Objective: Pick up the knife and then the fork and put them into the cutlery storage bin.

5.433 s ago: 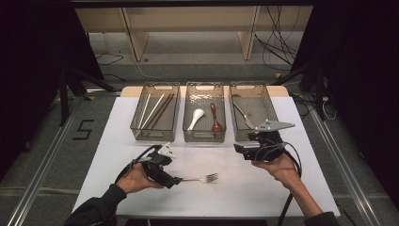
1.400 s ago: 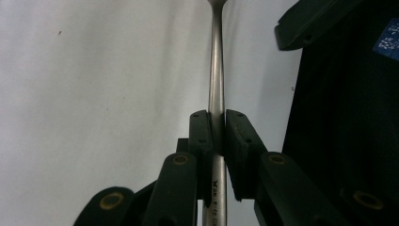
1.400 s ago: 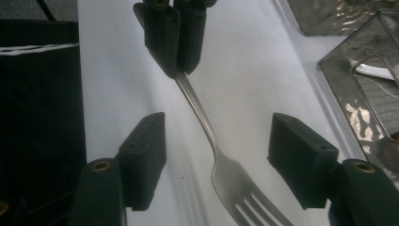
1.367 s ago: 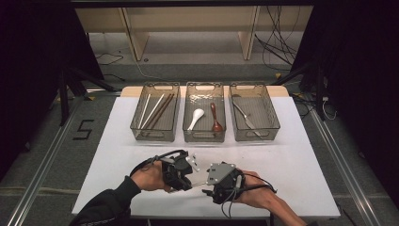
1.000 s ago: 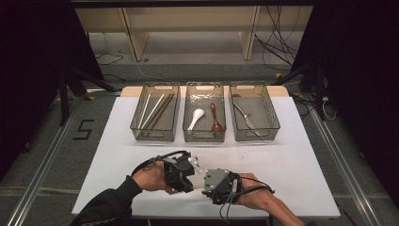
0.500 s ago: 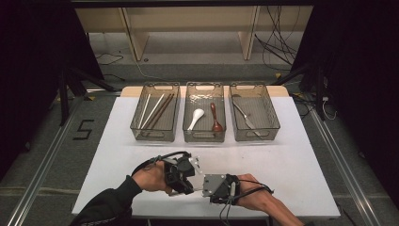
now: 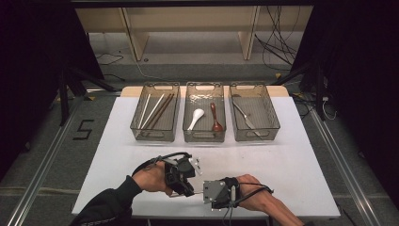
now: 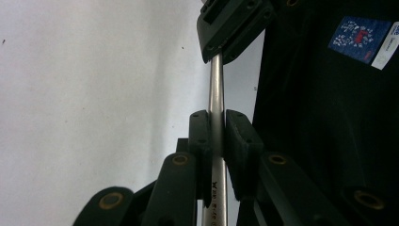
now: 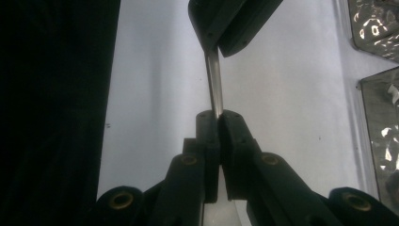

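Note:
A metal fork (image 7: 198, 192) hangs level just above the white table (image 7: 291, 160) near its front edge, held from both ends. My left gripper (image 7: 189, 191) is shut on its handle (image 8: 216, 84), pads pressed on both sides. My right gripper (image 7: 203, 192) faces it from the right, and its jaws have just been closing on the same shaft (image 9: 214, 80). In the left gripper view my left gripper (image 8: 217, 117) clamps the stamped handle, with the right gripper (image 8: 215, 54) just beyond. The right gripper view shows my right gripper (image 9: 219, 115) pinching the shaft below the left gripper (image 9: 215, 49).
Three clear bins stand in a row at the back. The left bin (image 7: 137, 134) holds chopsticks (image 7: 157, 110), the middle bin (image 7: 203, 137) a white spoon (image 7: 195, 118) and a brown spoon (image 7: 215, 117), and the right bin (image 7: 275, 117) metal cutlery (image 7: 244, 117).
My right gripper came from beside the right bin to the front centre, met the left gripper, and closed its jaws on the fork. The left gripper kept its grip and barely shifted.

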